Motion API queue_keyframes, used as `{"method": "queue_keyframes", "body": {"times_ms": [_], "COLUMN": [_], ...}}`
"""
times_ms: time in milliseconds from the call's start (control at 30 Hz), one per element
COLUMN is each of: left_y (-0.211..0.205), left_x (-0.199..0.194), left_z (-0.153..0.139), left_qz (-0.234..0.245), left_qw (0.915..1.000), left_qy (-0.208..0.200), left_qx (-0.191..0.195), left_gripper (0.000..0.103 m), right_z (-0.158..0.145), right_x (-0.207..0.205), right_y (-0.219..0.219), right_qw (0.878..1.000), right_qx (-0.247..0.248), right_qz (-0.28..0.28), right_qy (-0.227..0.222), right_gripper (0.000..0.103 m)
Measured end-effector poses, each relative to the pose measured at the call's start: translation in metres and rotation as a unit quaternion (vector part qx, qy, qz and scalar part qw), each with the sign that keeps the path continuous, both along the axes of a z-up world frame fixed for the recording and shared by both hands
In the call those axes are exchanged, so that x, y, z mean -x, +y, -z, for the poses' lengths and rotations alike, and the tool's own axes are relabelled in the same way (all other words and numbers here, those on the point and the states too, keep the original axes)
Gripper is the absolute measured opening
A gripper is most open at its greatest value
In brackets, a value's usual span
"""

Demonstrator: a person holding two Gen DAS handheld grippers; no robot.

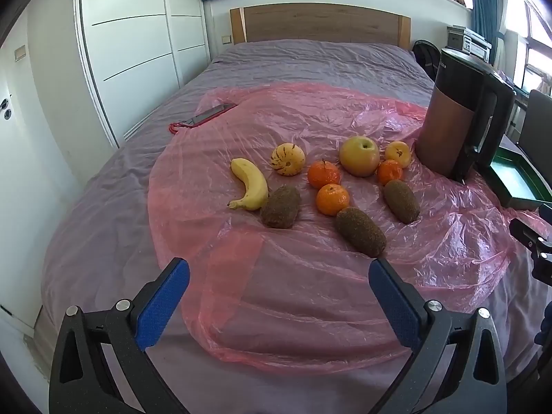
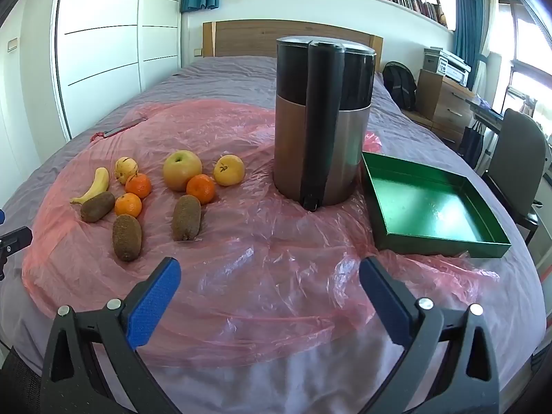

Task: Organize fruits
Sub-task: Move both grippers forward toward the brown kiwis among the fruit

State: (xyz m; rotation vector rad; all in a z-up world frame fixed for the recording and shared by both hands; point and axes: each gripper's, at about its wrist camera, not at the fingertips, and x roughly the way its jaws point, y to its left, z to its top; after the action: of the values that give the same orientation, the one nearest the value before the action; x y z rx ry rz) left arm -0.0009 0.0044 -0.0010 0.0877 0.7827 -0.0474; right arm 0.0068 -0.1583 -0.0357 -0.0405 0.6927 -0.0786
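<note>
Fruit lies on a pink plastic sheet spread over the bed. In the left wrist view I see a banana, a striped yellow melon, a large apple, a yellow fruit, three oranges and three brown kiwis. My left gripper hovers open in front of them, empty. In the right wrist view the same fruit lies at the left, among it a kiwi. An empty green tray sits at the right. My right gripper is open and empty.
A tall copper and black kettle stands between the fruit and the tray. A phone with a red cord lies at the sheet's far left edge. White wardrobes stand left of the bed. A desk, a chair and a backpack stand right of it.
</note>
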Motion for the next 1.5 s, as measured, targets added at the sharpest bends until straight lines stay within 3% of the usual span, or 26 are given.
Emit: {"method": "queue_keyframes", "body": {"times_ms": [600, 900, 1200, 1500], "left_y": [0.005, 0.012, 0.029, 0.025], "left_x": [0.001, -0.008, -0.022, -0.035], "left_z": [0.000, 0.003, 0.003, 0.014], "left_qz": [0.002, 0.010, -0.001, 0.000], "left_qw": [0.9997, 0.9999, 0.9999, 0.9994], "left_qy": [-0.022, 0.008, 0.012, 0.035], "left_qx": [0.013, 0.006, 0.005, 0.003], "left_gripper": [0.102, 0.102, 0.102, 0.102], "right_z": [-0.003, 0.004, 0.006, 0.011], "right_x": [0.000, 0.001, -0.008, -0.027], "right_y": [0.006, -0.005, 0.022, 0.044], "right_qw": [1.000, 1.000, 1.000, 0.997], "right_qx": [-0.001, -0.018, 0.001, -0.012], "right_qz": [0.001, 0.000, -0.030, -0.071], "right_qy": [0.001, 0.002, 0.008, 0.024], "right_gripper": [0.103, 0.103, 0.103, 0.103]}}
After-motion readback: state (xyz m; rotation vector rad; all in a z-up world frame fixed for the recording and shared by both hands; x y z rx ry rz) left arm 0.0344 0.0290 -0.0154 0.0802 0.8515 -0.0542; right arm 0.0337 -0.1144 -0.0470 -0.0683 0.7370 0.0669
